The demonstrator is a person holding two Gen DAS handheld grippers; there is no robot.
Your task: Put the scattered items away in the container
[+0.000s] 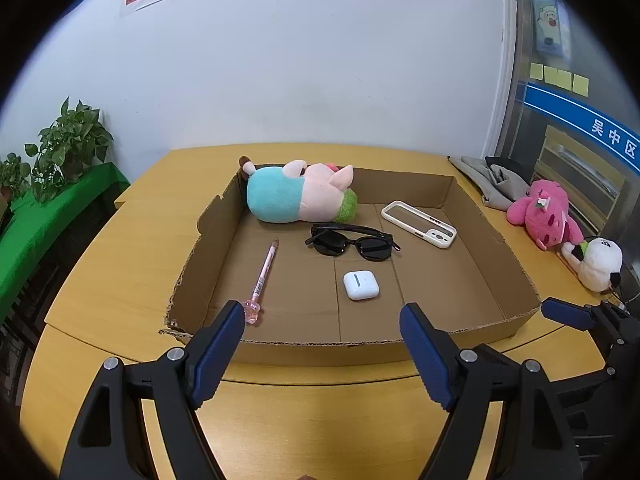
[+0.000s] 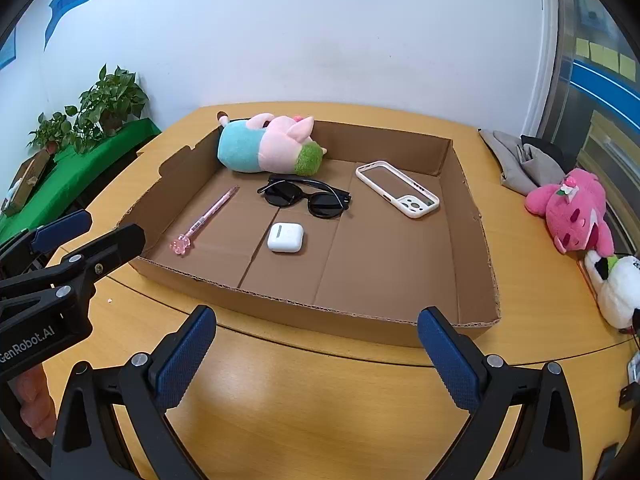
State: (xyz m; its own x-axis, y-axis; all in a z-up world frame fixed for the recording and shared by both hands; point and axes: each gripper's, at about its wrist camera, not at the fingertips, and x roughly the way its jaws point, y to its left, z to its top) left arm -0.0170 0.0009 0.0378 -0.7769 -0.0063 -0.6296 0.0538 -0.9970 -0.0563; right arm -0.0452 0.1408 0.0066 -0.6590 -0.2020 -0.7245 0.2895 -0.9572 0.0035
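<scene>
Cardboard tray on table, already holding plush toy, phone case, sunglasses, earbud case, pen. Left gripper and right gripper: jaws wide apart, empty, short of near wall. Risk judged: low torn wall snagged on any reach inward. Seen from right wrist only: fingers on left handle.

The left wrist view is taken from just before the near wall of the box, angled down across it toward the wall behind. The right wrist view is set beside it on the right, facing likewise. The box, its contents, the table and the plants are shared; each gripper is caught at the other view's edge.
</scene>
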